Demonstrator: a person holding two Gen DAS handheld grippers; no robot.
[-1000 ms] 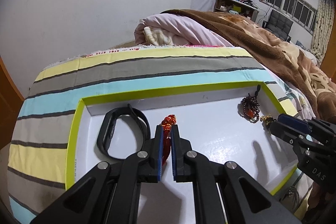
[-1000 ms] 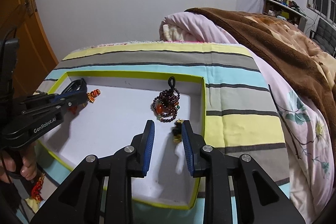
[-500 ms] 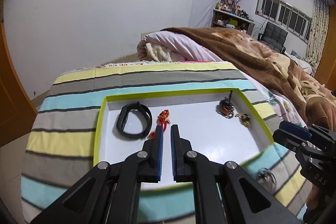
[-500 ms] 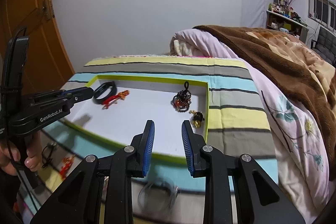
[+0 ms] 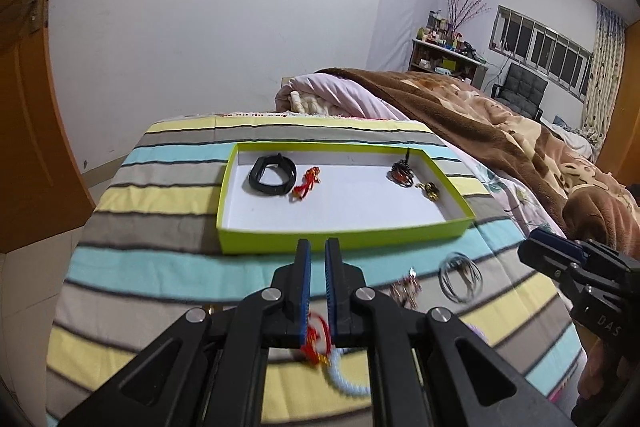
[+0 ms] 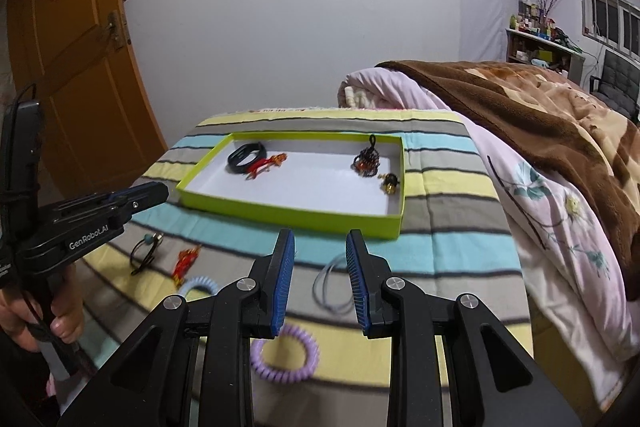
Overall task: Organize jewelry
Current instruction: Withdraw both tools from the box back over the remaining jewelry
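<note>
A lime-green tray lies on the striped bed cover. It holds a black band, a red knot charm, a dark bead bracelet and a gold charm. My left gripper is nearly closed and empty, pulled back in front of the tray above a red charm and pale blue beads. My right gripper is open and empty above a grey wire bangle.
Loose pieces lie in front of the tray: a purple coil tie, a pale blue coil, a red charm, a black ring, a reddish bead cluster. A brown blanket covers the bed at right; an orange door stands left.
Both grippers have drawn back and up from inside the tray to its near side. The red knot charm lies released beside the black band. The right jaws have opened wider.
</note>
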